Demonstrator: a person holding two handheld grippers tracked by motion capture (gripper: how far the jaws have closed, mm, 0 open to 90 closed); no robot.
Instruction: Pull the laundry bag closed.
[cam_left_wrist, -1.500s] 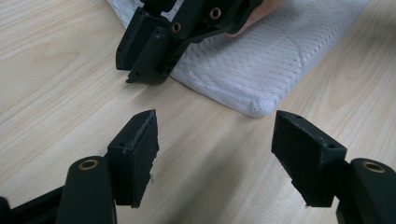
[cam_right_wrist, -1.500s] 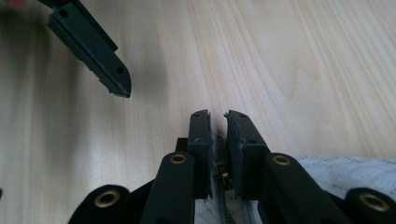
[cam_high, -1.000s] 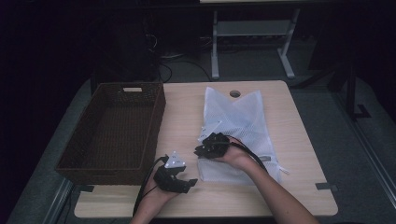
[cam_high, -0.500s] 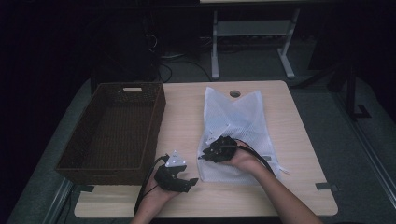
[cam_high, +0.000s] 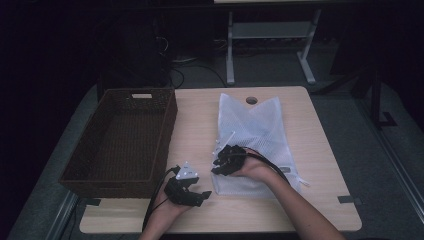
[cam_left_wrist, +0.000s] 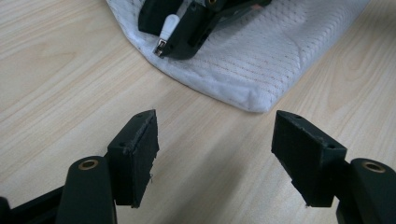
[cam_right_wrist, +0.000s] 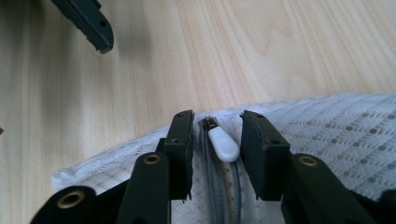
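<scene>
A white mesh laundry bag (cam_high: 252, 125) lies flat on the wooden table (cam_high: 200, 120). My right gripper (cam_high: 220, 162) rests on the bag's near left corner. In the right gripper view its jaws (cam_right_wrist: 216, 123) have just been opening. The white zipper pull (cam_right_wrist: 223, 144) lies between them at the end of the grey zipper, with a gap on each side. My left gripper (cam_high: 200, 195) sits near the table's front edge and points at the bag's corner (cam_left_wrist: 261, 60). It is open (cam_left_wrist: 215, 126) with bare wood between its pads.
A dark woven basket (cam_high: 120, 135) stands on the table's left side, nothing visible inside. A round cable hole (cam_high: 251, 100) lies at the far edge behind the bag. Table legs and cables stand on the floor beyond.
The right hand has edged slightly toward the bag's near left corner. The left hand has stayed where it was.
</scene>
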